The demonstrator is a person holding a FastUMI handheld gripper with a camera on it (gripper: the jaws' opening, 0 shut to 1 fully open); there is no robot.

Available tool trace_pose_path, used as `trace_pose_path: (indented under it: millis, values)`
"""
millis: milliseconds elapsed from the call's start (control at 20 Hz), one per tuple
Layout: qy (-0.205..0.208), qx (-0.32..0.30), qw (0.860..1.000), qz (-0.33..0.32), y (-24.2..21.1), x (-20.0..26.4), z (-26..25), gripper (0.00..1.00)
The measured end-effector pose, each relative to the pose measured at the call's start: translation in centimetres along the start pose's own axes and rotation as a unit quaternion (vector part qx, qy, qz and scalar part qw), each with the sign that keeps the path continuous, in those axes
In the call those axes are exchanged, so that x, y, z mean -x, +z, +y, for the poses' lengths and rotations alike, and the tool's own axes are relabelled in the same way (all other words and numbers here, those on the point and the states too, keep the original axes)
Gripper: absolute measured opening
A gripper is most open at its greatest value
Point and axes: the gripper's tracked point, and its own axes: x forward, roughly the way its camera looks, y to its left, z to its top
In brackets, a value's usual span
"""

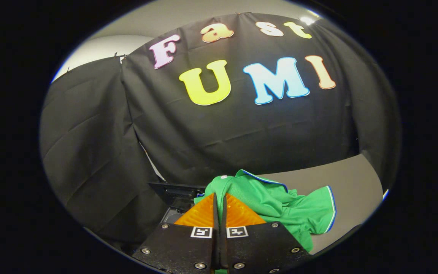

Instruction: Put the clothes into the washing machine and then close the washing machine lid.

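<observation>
the gripper (pixel 219 196) is pinching the green shirt (pixel 280 205) with its fingers nearly closed, lifting it for carrying; the shirt is trailing over the grey table (pixel 356 179), beside a dark machine (pixel 173 194).

I see the booth's black cloth wall (pixel 219 129) hanging in soft folds and creases across most of what lies ahead, with a second panel (pixel 86 152) of it draped at an angle on the left, the two meeting along a seam. Above the cloth I can make out a pale wall (pixel 101 47) and one bright spot of light (pixel 307 19). Lower right, a plain grey tabletop (pixel 356 186) runs up to the foot of the cloth.
</observation>
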Motion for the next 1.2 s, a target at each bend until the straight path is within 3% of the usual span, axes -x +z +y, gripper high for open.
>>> trace_pose_path:
  millis: [750, 1200]
  values:
    - [0.044, 0.006, 0.998, 0.034, -6.0, -4.4, 11.9, 0.00]
    - [0.048, 0.022, 0.997, 0.051, -10.1, -7.8, 15.4, 0.00]
